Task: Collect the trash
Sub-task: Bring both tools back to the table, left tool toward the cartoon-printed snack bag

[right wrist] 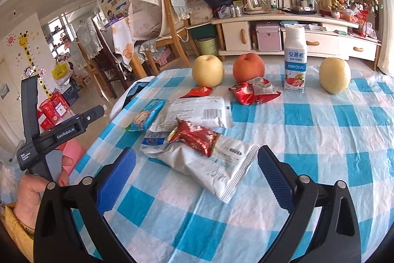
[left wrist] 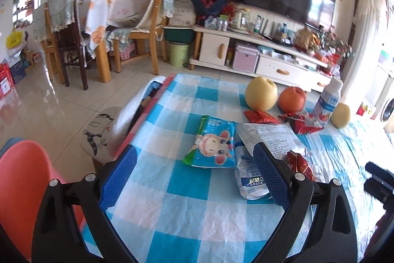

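The right tongs (right wrist: 195,174) stand wide apart over the checked bench (right wrist: 307,139), empty, a white wrapper (right wrist: 221,171) lying flat just ahead between the pads. A red wrapper (right wrist: 197,137) rests on it. The left tongs (left wrist: 194,179) are also apart and empty, a white pouch (left wrist: 248,179) beside the right pad and a blue cartoon packet (left wrist: 214,149) ahead. Farther back lie more red wrappers (right wrist: 253,91), two pale apples (right wrist: 207,70), a red apple (right wrist: 248,67) and a yogurt bottle (right wrist: 295,58).

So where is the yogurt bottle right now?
The yogurt bottle stands upright at the table's far side in the right wrist view, between the red apple and a yellow pear.
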The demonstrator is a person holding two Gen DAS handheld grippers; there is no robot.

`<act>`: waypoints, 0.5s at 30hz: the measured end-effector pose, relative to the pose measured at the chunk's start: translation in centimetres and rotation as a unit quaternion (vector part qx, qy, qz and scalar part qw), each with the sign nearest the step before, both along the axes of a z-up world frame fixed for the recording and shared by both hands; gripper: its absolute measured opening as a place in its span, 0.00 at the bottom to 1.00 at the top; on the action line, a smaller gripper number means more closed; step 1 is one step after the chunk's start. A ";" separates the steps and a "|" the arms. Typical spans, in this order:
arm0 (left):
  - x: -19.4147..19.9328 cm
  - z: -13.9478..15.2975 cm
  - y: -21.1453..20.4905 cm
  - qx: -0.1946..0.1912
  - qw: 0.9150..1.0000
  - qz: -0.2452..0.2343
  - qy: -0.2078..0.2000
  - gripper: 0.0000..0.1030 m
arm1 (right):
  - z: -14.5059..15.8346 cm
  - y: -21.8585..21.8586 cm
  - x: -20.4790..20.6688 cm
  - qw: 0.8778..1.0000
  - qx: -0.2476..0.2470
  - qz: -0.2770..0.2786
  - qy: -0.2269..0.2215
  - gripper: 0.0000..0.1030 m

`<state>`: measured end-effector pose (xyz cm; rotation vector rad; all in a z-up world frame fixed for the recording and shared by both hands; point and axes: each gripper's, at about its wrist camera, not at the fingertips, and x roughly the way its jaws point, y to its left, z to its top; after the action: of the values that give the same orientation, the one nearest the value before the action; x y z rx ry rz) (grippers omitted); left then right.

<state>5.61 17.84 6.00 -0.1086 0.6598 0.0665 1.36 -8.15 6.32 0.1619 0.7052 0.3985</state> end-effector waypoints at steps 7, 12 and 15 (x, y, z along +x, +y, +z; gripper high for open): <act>3.5 -2.2 -0.9 -0.011 0.999 -0.026 0.027 0.93 | -1.5 -2.9 5.7 0.999 0.009 -0.032 0.017 0.95; 5.8 -4.1 -1.3 -0.012 0.998 -0.041 0.056 0.93 | -2.7 -3.4 9.6 0.999 0.003 -0.031 0.032 0.95; 6.7 -4.9 -1.5 -0.007 0.997 -0.045 0.065 0.93 | -3.2 -3.0 11.5 0.999 -0.012 -0.023 0.027 0.95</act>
<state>12.27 16.33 1.10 -0.0876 0.7937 -0.0187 12.83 -11.13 3.16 0.1660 0.7589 0.3424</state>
